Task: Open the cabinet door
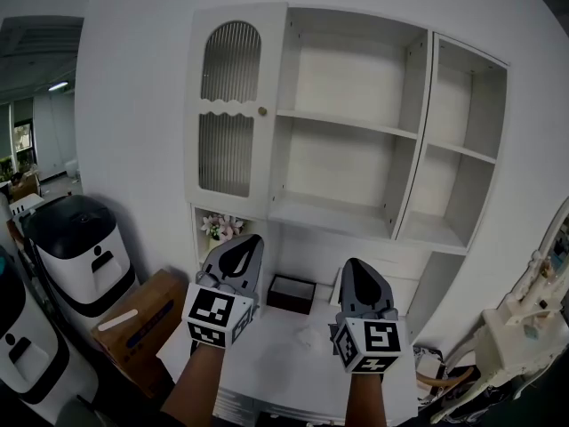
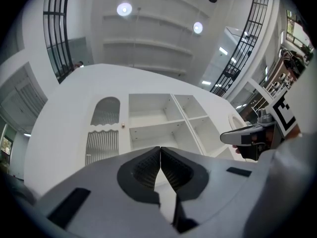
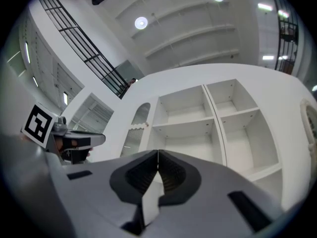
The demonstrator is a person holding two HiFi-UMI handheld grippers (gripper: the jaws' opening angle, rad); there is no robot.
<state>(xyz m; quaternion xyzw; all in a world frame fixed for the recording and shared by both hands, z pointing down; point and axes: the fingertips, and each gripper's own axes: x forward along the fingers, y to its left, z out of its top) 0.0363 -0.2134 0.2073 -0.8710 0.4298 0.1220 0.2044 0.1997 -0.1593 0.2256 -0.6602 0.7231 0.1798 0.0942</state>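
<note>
The cabinet door (image 1: 229, 114) is the left-hand panel of a white wall unit (image 1: 462, 154). It is tall and white, with an arched ribbed pane above a scalloped rail, a second ribbed pane below, and a small round knob (image 1: 261, 110) on its right edge. It sits flush and closed beside open shelves. Just under it, a niche holds pale flowers (image 1: 220, 227), and a dark tray (image 1: 292, 294) rests at the back of the white tabletop (image 1: 298, 354). To the left stand a black-topped white bin (image 1: 80, 249) and a cardboard box (image 1: 133, 323). The left gripper (image 1: 252, 238) and right gripper (image 1: 353, 265) hover over the tabletop, well below the knob, both clenched on nothing (pads meeting).
</note>
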